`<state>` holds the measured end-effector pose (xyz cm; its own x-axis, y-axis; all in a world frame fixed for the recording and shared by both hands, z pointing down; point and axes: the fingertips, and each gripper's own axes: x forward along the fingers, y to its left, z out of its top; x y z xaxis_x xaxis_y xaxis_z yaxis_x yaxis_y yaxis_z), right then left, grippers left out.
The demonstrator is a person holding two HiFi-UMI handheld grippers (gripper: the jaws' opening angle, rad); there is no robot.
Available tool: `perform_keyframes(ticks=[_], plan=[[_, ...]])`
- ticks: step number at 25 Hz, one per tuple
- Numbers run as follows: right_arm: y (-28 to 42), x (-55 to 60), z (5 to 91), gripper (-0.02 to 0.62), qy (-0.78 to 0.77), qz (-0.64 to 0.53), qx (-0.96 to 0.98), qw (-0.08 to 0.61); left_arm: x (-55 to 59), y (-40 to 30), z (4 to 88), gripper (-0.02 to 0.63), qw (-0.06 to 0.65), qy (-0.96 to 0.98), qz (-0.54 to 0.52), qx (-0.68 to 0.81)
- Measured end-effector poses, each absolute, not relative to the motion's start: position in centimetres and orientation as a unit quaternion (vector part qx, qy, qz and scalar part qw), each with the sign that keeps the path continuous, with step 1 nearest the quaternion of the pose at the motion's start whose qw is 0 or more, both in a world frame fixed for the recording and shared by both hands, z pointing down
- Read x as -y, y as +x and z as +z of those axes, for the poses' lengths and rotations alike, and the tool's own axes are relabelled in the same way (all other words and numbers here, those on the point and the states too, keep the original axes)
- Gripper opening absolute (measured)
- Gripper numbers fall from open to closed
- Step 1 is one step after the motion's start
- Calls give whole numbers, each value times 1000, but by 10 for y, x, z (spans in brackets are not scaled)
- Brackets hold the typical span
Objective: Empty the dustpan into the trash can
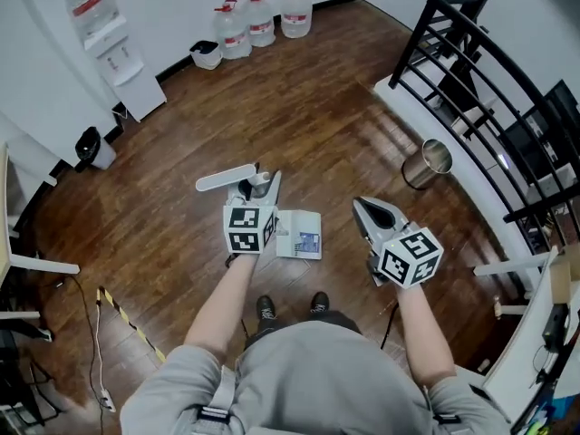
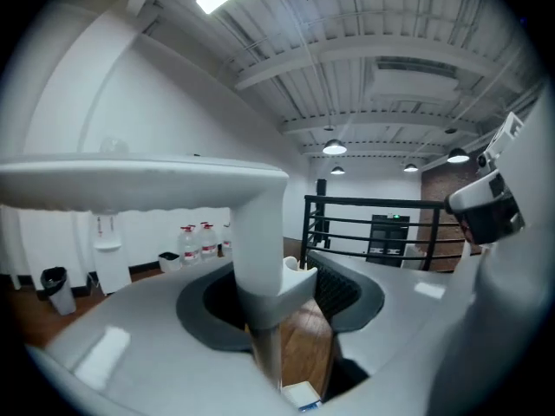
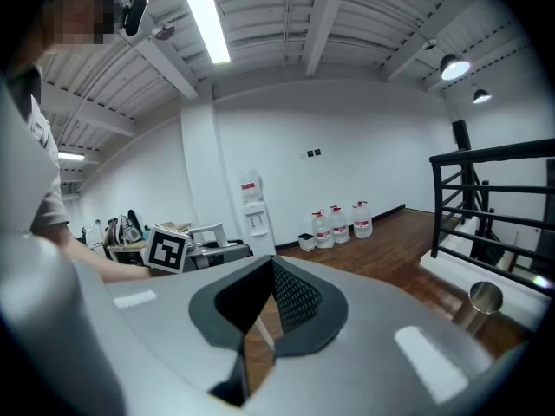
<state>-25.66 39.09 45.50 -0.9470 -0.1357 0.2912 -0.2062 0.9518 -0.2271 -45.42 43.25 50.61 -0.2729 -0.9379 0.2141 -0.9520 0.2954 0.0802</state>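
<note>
My left gripper (image 1: pixel 258 182) is shut on the post of a long white dustpan handle (image 1: pixel 225 178), held up in front of the person. In the left gripper view the handle's flat top (image 2: pixel 139 185) spans the left half, and its post runs down between the jaws of the left gripper (image 2: pixel 273 295). The pan (image 1: pixel 301 234) hangs below, near the floor; only a corner of the pan (image 2: pixel 303 395) shows there. A steel trash can (image 1: pixel 428 163) stands to the right by the railing, also the trash can (image 3: pixel 483 304). My right gripper (image 1: pixel 373 208) (image 3: pixel 270 265) is shut and holds nothing.
A black metal railing (image 1: pixel 480 89) on a raised white kerb borders the right side. Water bottles (image 1: pixel 261 18), a water dispenser (image 1: pixel 113 48) and a small black bin (image 1: pixel 93 148) line the far wall. A cable and striped tape (image 1: pixel 118 308) lie on the wooden floor at the left.
</note>
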Motion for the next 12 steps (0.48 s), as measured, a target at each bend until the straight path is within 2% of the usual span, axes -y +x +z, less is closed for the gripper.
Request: perform_keyframes(ticks=[5,12], plan=[[-223,-376,429,-2,167,128,972,109,-389,-420,444,193,79,674,23,734],[-139,-323,404,-2,247,111,960,72,-313,-352,399,193,64,727,28,683]])
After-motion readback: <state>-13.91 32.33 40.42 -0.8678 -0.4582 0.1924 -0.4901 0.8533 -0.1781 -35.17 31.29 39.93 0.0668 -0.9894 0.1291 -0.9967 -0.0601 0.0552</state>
